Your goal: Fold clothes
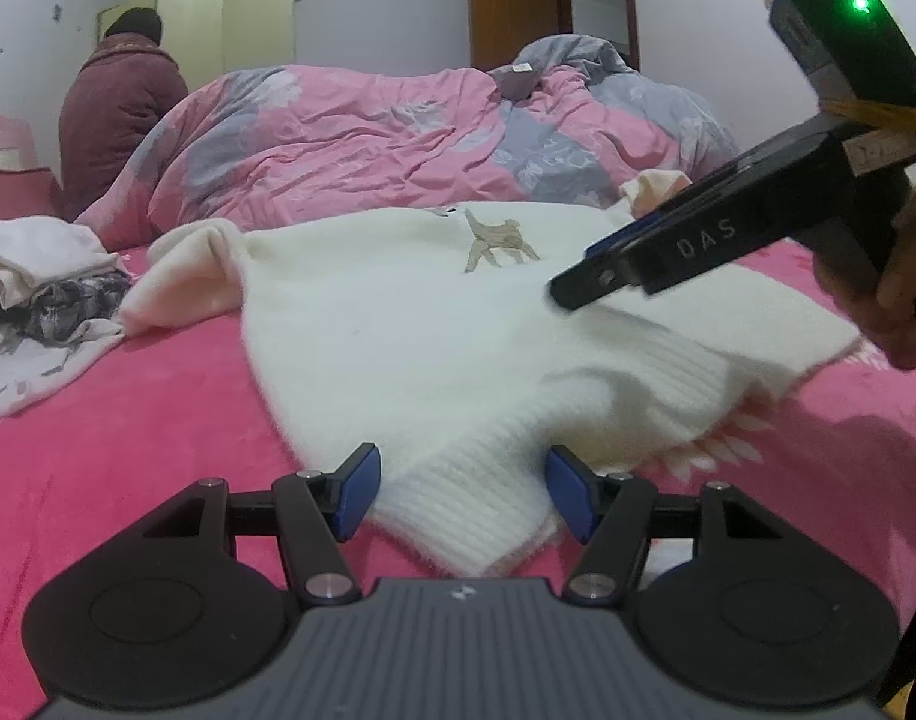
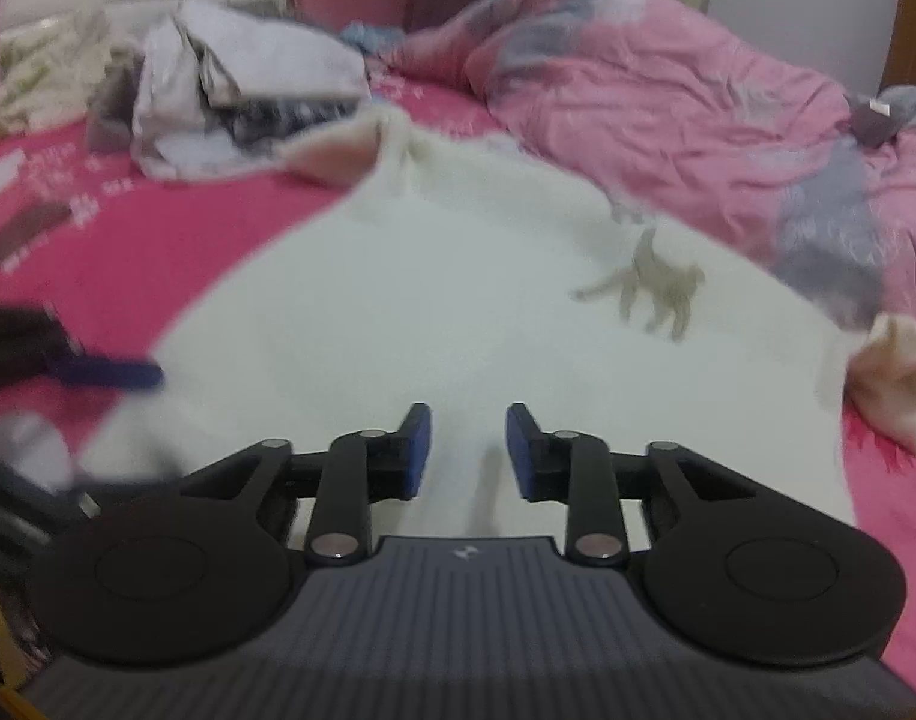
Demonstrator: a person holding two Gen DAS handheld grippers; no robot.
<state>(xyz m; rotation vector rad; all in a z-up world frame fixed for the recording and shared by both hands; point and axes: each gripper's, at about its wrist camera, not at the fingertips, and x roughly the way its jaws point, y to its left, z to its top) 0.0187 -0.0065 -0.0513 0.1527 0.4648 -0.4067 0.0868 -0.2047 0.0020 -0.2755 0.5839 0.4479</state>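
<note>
White knit sweater [image 1: 434,324] lay spread on the bed [image 1: 128,420]. The left claw [image 1: 461,495] stood wide astride its ribbed hem at six o'clock; the right claw [image 2: 467,450] gaped narrowly, empty. Closing early would likely pinch one layer, dragging the sweater crooked.

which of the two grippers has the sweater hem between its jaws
The left hand-held gripper: the sweater hem lies between its open jaws. The right hand-held gripper hovers above the sweater's middle.
</note>
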